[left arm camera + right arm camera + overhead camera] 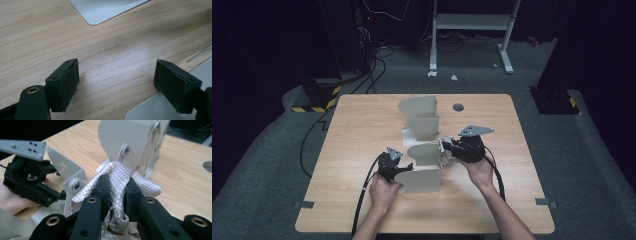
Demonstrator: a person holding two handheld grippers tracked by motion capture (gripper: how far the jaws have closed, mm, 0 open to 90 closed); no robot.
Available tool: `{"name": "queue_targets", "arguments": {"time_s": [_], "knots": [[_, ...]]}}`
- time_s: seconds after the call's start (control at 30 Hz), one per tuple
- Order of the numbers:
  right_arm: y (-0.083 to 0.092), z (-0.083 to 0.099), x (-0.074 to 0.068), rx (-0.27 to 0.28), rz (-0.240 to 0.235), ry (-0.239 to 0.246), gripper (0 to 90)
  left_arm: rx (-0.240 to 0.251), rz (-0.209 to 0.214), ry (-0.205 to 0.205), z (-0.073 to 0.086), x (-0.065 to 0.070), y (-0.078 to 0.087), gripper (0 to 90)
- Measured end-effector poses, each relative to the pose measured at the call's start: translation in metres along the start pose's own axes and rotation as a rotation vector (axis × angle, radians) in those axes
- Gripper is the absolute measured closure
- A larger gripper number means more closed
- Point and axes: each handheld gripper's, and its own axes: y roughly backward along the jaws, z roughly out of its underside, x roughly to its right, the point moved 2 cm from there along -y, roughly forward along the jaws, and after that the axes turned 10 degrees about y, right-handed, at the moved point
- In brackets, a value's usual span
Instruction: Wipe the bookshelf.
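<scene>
Silvery quilted cloth (120, 182) is bunched between the jaws of the right gripper (117, 195), which is clenched on it. The rack (424, 122), a grey metal stand of upright dividers on the wooden table (362, 125), is the landmark here: the cloth sits at the rack's right flank, beside a middle divider, and it drapes against the rack's bolted side rail in the right gripper view. In the high view it shows as a small pale bunch (444, 147) at that gripper's tip (447, 148).

The step in hand looks like drawing the cloth out of, or away from, the rack, with the right gripper doing the pulling. The left gripper (397, 167) sits at the rack's near left corner, by the front divider; in the left gripper view its jaws stand wide apart over bare wood with nothing between them (116, 82), so it is released.

The cloth is crumpled, so its long axis is only loosely readable: it runs roughly from the jaws toward the rack, free end pointing at the rail.

Next, I judge, the pull must clear the rail and bolts without snagging, while the left gripper steadies the rack so it does not slide or tip
</scene>
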Motion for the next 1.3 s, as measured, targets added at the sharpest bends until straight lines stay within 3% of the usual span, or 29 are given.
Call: {"name": "queue_targets", "arguments": {"time_s": [0.13,0.27,0.57,0.8,0.97,1.1,1.3], "knots": [[-0.001,-0.002,0.004,0.016,0.011,-0.005,78.8,0.000,0.000,-0.001,0.000,0.000,0.000,20.8],[-0.008,0.003,0.007,-0.004,0.009,-0.015,78.9,0.001,0.001,-0.001,0.000,0.000,0.000,20.9],[-0.046,0.032,0.006,-0.124,-0.023,-0.039,79.0,0.001,0.002,-0.002,0.000,0.000,0.000,21.1],[-0.058,0.041,0.009,-0.165,-0.035,-0.065,78.9,0.002,0.002,0.000,0.000,0.000,0.000,21.1],[-0.054,0.038,0.009,-0.155,-0.032,-0.063,78.9,0.003,0.002,-0.001,0.000,0.000,0.000,21.2],[-0.032,0.018,0.012,-0.075,-0.022,-0.061,78.9,0.005,0.002,-0.001,0.000,0.000,0.000,21.5],[-0.014,-0.007,0.015,-0.015,0.011,-0.026,78.9,0.008,0.005,-0.004,0.001,0.001,0.001,22.9]]}}
